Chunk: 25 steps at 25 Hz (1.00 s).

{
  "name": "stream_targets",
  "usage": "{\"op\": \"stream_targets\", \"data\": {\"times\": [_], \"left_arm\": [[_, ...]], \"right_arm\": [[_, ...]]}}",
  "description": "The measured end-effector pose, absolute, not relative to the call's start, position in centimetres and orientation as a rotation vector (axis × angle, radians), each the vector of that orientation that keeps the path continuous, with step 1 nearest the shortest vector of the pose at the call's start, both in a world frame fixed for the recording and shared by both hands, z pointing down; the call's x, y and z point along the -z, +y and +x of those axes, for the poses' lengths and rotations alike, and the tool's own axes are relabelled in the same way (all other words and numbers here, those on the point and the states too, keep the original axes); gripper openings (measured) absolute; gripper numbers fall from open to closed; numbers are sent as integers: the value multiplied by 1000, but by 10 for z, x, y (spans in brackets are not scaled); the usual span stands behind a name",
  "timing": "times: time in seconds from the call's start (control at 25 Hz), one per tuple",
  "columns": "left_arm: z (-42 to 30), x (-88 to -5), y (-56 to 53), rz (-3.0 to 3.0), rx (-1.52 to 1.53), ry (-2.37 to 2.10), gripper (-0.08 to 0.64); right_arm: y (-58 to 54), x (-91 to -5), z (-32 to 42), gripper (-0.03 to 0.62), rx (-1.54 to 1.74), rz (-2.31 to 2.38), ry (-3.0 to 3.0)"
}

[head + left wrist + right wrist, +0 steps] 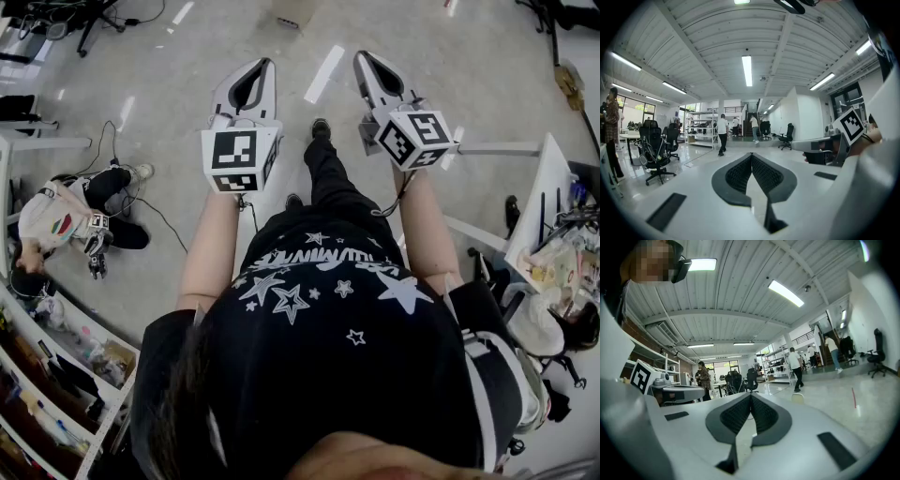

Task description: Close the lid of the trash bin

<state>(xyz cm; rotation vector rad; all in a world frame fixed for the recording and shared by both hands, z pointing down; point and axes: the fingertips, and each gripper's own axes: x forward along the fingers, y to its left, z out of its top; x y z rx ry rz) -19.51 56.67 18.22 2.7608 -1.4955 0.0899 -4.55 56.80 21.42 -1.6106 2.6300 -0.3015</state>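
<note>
Trash bin [798,398]: small, pale, standing on the floor [469,75] far ahead, well apart from both tools; lid position unreadable.
Left hand-held gripper [263,66]: jaws pressed together, empty.
Right hand-held gripper [362,58]: jaws pressed together, empty, just right of the left one.

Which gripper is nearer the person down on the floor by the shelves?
Left. The left gripper is held out on the same side as the person on the floor, who is off to its left. The right gripper is farther, beyond the left one.
</note>
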Motion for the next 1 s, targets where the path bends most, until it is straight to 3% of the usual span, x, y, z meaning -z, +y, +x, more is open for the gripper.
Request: {"op": "stream_targets", "data": {"times": [1.0], "left_arm": [[-59,-180,293,2669,-98,-1560,12]], "right_arm": [[265,-223,113,6,363,-1585,2537]]}}
